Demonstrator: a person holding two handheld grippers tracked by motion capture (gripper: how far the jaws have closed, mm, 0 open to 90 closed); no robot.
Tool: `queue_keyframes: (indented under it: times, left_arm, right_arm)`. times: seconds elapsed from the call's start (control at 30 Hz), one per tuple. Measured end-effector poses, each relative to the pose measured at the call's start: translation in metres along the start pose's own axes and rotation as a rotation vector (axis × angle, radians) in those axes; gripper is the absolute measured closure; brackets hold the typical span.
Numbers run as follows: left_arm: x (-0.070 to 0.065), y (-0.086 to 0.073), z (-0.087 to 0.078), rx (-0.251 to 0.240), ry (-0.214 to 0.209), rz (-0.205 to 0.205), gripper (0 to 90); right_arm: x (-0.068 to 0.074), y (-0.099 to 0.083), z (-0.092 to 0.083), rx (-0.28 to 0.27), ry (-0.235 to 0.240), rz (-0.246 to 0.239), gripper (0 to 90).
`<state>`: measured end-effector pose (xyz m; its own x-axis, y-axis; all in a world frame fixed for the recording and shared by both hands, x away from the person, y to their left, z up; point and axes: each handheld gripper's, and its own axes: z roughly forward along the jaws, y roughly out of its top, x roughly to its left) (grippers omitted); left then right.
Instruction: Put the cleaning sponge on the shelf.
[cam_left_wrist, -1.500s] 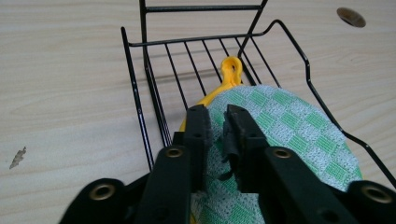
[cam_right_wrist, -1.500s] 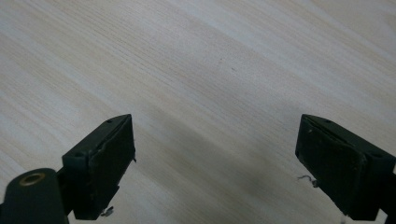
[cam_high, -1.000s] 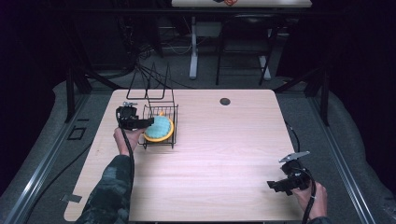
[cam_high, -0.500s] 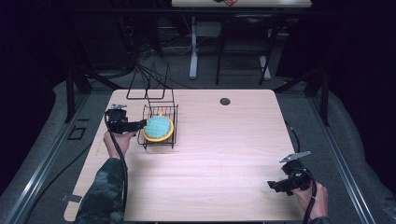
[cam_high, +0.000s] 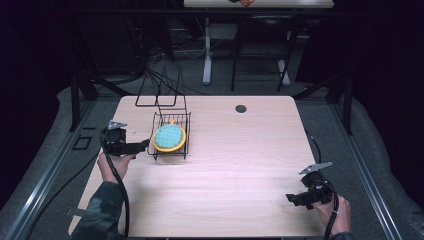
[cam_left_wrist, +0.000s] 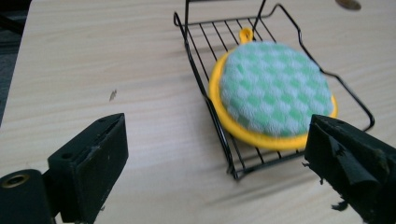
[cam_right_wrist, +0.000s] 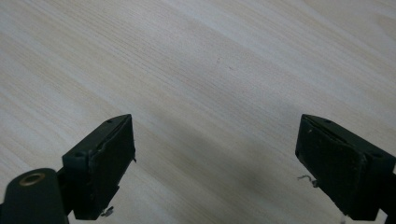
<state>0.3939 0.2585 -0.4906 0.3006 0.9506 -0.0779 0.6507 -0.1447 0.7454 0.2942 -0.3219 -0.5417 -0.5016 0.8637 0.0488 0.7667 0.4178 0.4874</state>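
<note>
Wire rack (cam_high: 171, 145) with sponge (cam_high: 169, 137) near tabletop's (cam_high: 240, 165) left edge, left gripper (cam_high: 142, 146) held wide open and empty beside it, right gripper (cam_high: 294, 199) wide open and empty near the front right corner.

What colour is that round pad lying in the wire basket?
The round pad is green-and-white checked with a yellow rim; the left gripper view shows it best.
</note>
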Motion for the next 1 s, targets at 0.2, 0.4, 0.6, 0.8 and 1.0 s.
queue_keyframes:
  times: [0.2,0.4,0.6,0.8,1.0]
  left_arm:
    - [-0.011,-0.013,-0.008,0.03,0.011,0.041,1.8]
    - [-0.016,-0.031,-0.008,0.096,0.003,0.072,0.2]
    - [-0.017,-0.046,-0.012,0.123,-0.006,0.079,0.0]
    - [-0.018,-0.062,-0.014,0.156,-0.019,0.08,0.0]
    - [-0.015,-0.069,-0.016,0.188,-0.03,0.071,0.0]
  right_arm:
    - [0.0,0.0,-0.001,0.001,0.0,0.001,11.4]
    - [0.001,0.0,0.0,0.003,-0.002,-0.001,11.4]
    - [0.002,0.0,0.001,-0.002,0.0,-0.004,11.3]
    - [0.003,-0.001,0.002,0.0,0.003,-0.007,11.4]
    - [0.003,0.001,0.002,0.017,0.001,-0.011,11.4]
